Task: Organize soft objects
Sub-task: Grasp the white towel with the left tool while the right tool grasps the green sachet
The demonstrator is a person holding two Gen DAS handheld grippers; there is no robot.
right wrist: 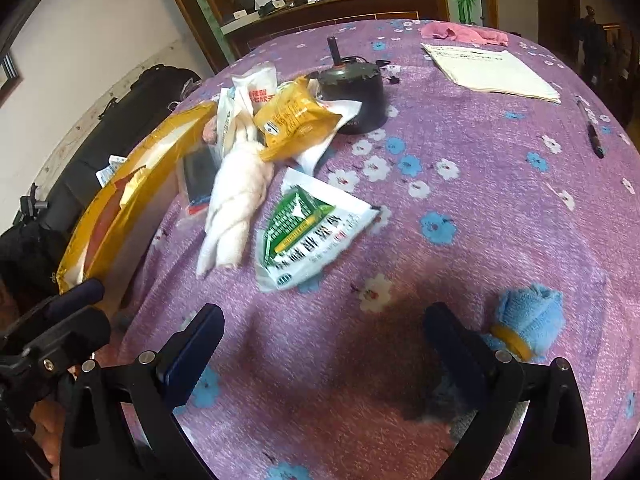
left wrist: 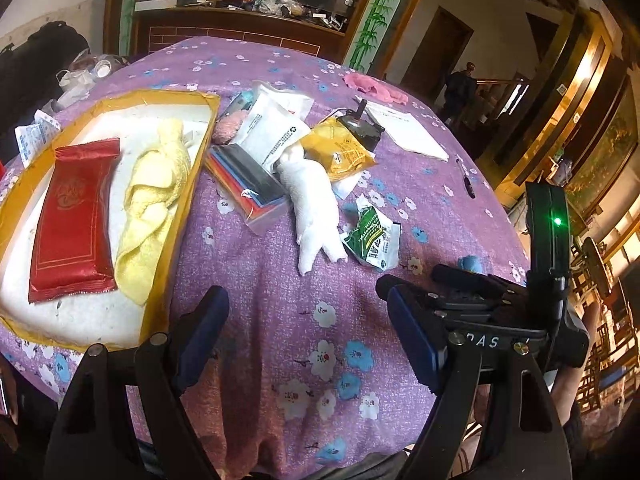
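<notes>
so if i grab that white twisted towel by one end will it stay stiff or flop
Probably flop. The white towel looks like soft terry cloth, so it should sag from a single end. Its braid ends loose at the near tips, so it may partly unwind. It likely weighs little and grips well, being fuzzy rather than slick like the green packet beside it.

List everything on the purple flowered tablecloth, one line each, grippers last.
Yellow-rimmed white tray: one, left side of cloth.
Red foil packet: one, in tray.
Yellow towel: one, in tray, right of packet.
White twisted towel: one, centre.
Green-and-white sachet: one, right of white towel.
Yellow snack bag: one, behind white towel.
Black round pot: one, far centre.
Pink cloth: one, far edge.
White papers: one stack, far right.
Blue rolled towel: one, near right.
Left gripper: open.
Right gripper: open.
</notes>
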